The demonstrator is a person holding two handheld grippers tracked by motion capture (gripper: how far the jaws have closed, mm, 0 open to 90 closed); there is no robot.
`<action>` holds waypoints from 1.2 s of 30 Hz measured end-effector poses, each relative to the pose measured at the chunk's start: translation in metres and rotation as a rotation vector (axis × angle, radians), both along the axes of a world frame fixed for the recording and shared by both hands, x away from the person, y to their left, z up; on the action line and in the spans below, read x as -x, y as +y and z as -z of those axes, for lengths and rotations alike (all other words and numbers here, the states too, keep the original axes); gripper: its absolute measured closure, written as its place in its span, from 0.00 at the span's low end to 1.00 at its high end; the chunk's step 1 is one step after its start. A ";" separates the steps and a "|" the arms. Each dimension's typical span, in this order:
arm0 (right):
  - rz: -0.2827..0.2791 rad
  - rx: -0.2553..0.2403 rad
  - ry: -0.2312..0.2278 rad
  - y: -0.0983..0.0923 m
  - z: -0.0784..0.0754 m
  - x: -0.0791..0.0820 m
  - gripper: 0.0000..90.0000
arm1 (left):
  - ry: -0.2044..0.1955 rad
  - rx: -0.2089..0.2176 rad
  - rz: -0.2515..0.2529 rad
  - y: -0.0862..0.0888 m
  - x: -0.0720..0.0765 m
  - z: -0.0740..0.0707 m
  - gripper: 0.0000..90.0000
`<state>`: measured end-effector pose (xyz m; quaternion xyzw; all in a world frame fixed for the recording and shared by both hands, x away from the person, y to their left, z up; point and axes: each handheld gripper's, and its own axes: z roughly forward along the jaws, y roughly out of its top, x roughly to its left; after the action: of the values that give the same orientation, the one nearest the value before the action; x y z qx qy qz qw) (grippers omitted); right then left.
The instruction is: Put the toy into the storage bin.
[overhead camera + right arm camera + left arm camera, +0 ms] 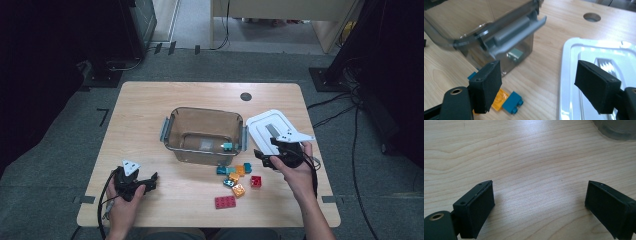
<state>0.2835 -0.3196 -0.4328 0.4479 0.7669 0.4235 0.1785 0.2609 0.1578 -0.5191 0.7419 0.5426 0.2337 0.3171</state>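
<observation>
High view: I have the right gripper [263, 158] near the right end of the clear bin [172, 144], between the bin's grey latch [244, 138] and the white lid [262, 125] lying flat to its right. Its jaws stand wide and released, nothing between them. In the right gripper view I look past those jaws at the latch [516, 35], the lid [574, 82], and an orange brick [500, 97] with a teal brick [512, 102] touching it on the table below. The loose bricks [237, 176] sit in a cluster on the table [150, 100] just in front of the bin, near the right gripper; one teal piece [227, 146] lies inside the bin. A red flat brick [225, 201] lies nearest me. My left gripper [150, 181] rests low at the near left, well apart from the bricks, jaws spread wide over bare wood in the left gripper view.
</observation>
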 end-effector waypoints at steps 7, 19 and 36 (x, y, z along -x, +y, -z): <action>0.008 -0.005 0.016 -0.003 0.017 0.014 0.27 | 0.001 -0.002 0.002 0.000 0.000 0.000 0.09; 0.048 -0.028 0.045 -0.008 0.052 0.042 0.35 | 0.000 -0.001 0.001 0.000 0.000 0.000 0.09; 0.017 0.047 0.094 0.023 0.076 0.058 0.33 | 0.000 0.000 0.001 0.000 0.000 0.000 0.09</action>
<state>0.2253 -0.2966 -0.5091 0.4695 0.7804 0.3823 0.1562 0.2610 0.1575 -0.5191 0.7422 0.5421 0.2336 0.3172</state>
